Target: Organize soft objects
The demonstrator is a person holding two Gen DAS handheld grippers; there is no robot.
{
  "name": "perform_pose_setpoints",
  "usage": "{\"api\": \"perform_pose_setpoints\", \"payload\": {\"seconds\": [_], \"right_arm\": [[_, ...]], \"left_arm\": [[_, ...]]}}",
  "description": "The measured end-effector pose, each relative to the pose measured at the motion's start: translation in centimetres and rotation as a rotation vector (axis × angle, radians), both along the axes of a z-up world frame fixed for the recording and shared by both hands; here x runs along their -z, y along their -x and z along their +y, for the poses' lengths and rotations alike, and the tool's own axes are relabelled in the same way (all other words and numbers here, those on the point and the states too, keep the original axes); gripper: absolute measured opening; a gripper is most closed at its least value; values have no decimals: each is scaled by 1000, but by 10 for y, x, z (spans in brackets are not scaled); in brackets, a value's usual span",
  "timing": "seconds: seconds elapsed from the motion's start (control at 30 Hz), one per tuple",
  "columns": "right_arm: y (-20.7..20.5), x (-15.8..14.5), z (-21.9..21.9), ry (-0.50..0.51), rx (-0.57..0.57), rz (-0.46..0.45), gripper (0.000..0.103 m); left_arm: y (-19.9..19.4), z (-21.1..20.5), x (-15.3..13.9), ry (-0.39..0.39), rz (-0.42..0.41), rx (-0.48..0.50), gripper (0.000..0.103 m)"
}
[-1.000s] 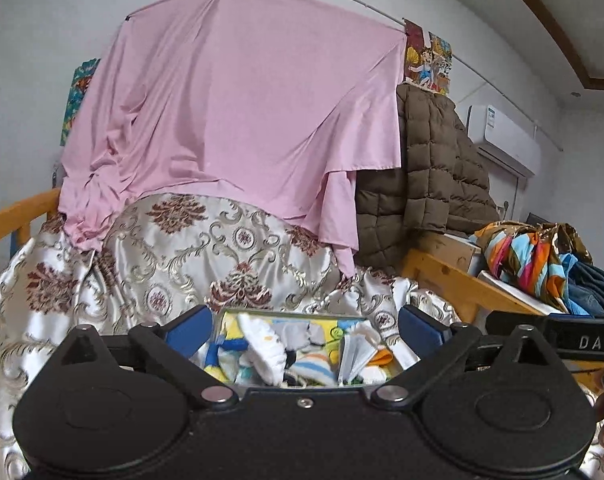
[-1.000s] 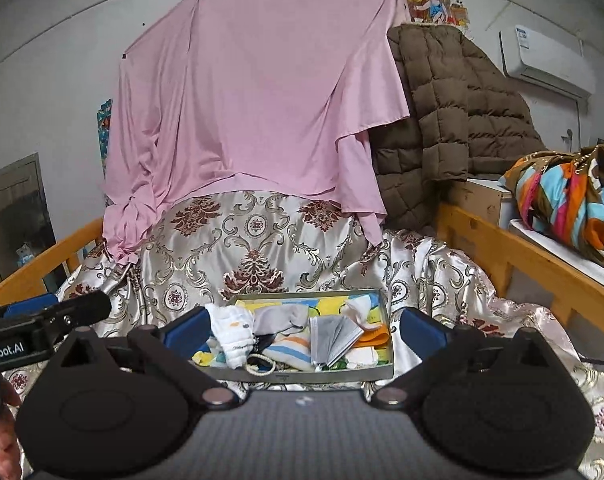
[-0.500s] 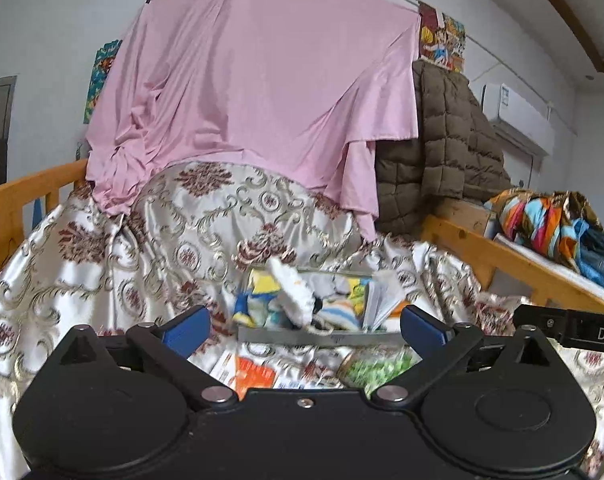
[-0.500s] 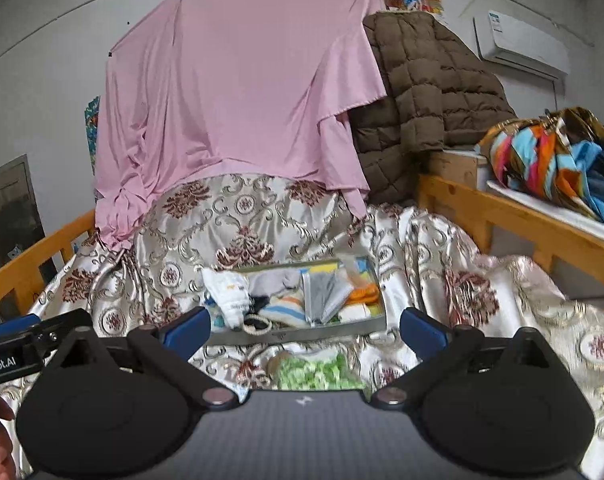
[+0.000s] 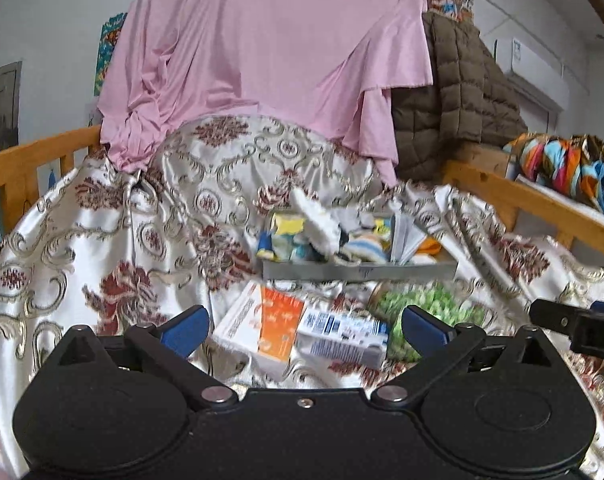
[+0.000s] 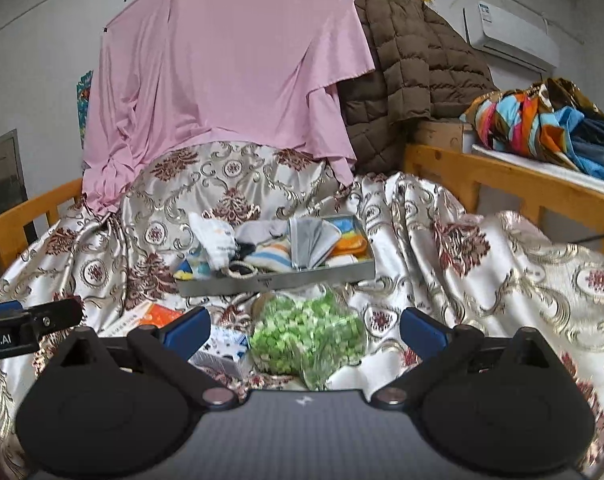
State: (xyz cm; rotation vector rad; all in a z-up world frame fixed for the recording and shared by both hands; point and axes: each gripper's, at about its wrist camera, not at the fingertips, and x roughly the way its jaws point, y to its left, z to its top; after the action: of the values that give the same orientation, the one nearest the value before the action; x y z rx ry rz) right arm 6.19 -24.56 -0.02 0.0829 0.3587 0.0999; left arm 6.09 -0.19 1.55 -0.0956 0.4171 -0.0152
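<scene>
We see both the left gripper [image 5: 303, 326] and right gripper [image 6: 303, 326] spread wide, grasping nothing. Near the glossy brocade bedspread's [image 6: 501, 272] front edge, a crinkly clear bag of green pieces [image 6: 305, 336] lies before the shallow grey metal tray [image 6: 278, 280] of soft socks.

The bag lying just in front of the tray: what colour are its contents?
Green, clearest in the right wrist view.

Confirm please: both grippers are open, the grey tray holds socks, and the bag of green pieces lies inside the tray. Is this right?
Not quite. The bag of green pieces lies on the bedspread in front of the tray, not inside it, as the right wrist view shows. Both grippers, left and right, are open, and the tray holds socks.
</scene>
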Motion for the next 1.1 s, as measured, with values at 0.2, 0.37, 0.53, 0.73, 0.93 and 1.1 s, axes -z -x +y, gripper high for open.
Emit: {"api": "perform_pose_setpoints", "payload": {"seconds": [0.2,0.37,0.53,0.73,0.93,1.1], "right_arm": [[-3,16,-3,1,1,11,103],[-6,28,-8,-11,3,25,103],[-6,33,-6,-2,-10,23,103],[-4,35,-5,6,-26,12,103],[-7,38,-7,-9,-29,25,103],[-9,43,-4,-1,-37,40,103]], "left_arm": [[-4,0,11,-15,24,-3,102],[-6,-4,19,-23,48,0,102],[-6,-7,21,-22,50,21,102],[-8,-7,24,-20,66,16,102],[-13,-5,32,2,130,20,102],[-14,-3,37,18,157,7,102]]}}
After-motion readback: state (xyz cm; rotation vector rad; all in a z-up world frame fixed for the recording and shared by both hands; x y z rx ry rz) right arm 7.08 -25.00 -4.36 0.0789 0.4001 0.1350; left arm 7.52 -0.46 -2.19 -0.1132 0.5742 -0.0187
